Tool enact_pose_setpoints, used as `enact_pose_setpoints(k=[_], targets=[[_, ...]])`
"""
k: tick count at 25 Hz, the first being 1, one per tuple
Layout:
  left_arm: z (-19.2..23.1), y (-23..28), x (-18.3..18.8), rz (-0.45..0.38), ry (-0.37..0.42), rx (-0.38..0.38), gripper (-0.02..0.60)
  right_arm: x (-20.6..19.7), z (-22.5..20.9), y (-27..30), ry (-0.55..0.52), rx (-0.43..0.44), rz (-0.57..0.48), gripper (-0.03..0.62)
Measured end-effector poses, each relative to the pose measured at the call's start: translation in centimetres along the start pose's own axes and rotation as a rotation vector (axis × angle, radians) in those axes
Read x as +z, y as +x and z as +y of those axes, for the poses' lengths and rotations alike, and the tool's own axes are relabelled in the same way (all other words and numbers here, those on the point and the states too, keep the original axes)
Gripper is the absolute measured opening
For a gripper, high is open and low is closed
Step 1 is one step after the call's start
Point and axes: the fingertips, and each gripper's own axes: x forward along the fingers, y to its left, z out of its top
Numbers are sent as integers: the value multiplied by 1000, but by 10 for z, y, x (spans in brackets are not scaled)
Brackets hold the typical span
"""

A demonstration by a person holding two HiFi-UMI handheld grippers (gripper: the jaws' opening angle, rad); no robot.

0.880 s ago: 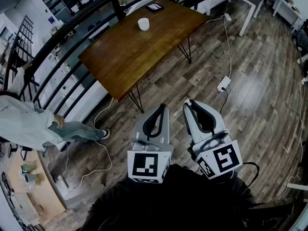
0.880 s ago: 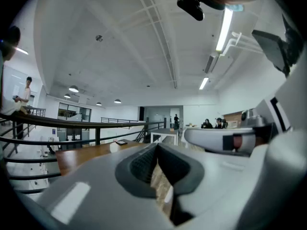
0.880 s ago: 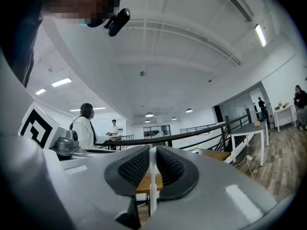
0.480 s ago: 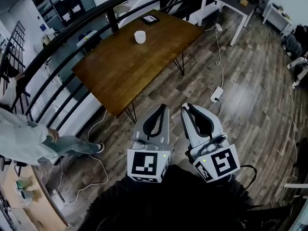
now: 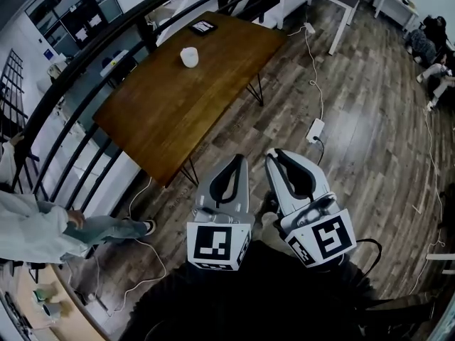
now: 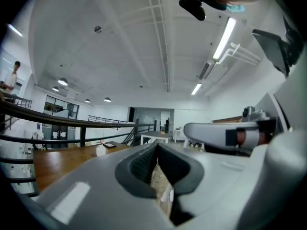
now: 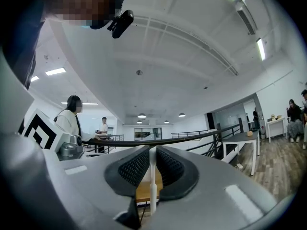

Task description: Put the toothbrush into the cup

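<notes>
The right gripper (image 5: 274, 155) squeezes a thin white toothbrush (image 7: 152, 186) in its fingers. The left gripper (image 5: 237, 160) has its fingers closed on nothing. The white cup (image 5: 188, 57) sits far away on the bench (image 5: 163, 119).

The toothbrush (image 7: 152, 190) sits between the fingers (image 7: 136, 169) of the right gripper (image 5: 274, 155), which is just right of the left gripper (image 5: 239, 159). Well ahead of both pairs of fingers, and to their left, stands the surface (image 5: 170, 119). The cup (image 5: 188, 57) rests on its far part, with a tablet (image 5: 202, 27) beyond the cup. Ahead and right of the fingers, a power strip (image 5: 315, 128) lies on the floor (image 5: 370, 119).
</notes>
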Motion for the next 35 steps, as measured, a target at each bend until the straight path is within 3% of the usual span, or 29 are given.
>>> enact_pose_setpoints(k=[17,26,35], targets=[[11,165,-22,130,5,2,8,-31,-139,92,108,-5,64,46],[-10,243,-7,117,49,26,8,-19,-217,118,125,28,19,46],[-20,273,8,102,96,73,8,-8,-252,123,147,63,-22,46]])
